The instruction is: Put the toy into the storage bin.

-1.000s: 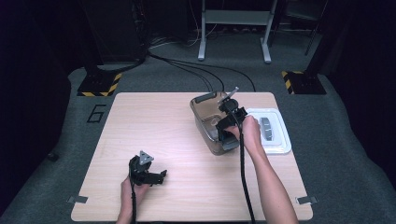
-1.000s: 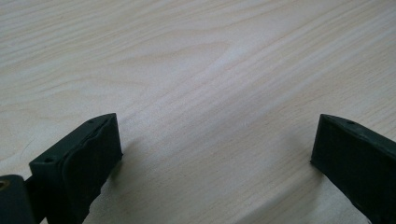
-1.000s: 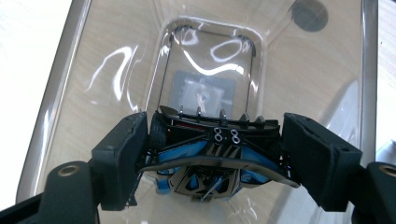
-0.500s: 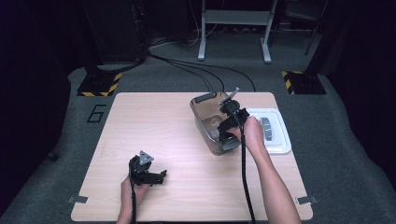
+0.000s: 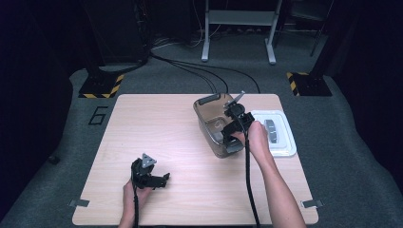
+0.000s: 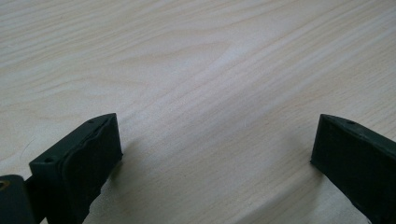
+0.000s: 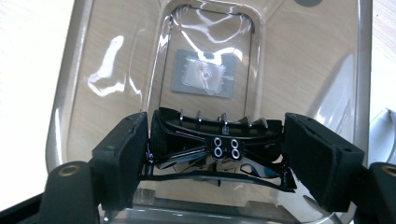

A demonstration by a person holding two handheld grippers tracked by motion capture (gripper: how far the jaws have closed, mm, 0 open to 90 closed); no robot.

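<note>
1. Pale wood – the table (image 5: 180,142) carries everything here.
2. Smoky clear plastic makes up the bin (image 5: 214,124), standing right of the table's middle, just beside a white tray (image 5: 285,142).
3. The right gripper (image 7: 215,149) hangs over the bin's near end, clamped on a black clip-like object (image 7: 219,142) – its exact kind I cannot tell – held above the bin's floor.
4. The left gripper (image 6: 215,154) rests low at the table's near left, jaws spread wide with bare wood between them.
</note>
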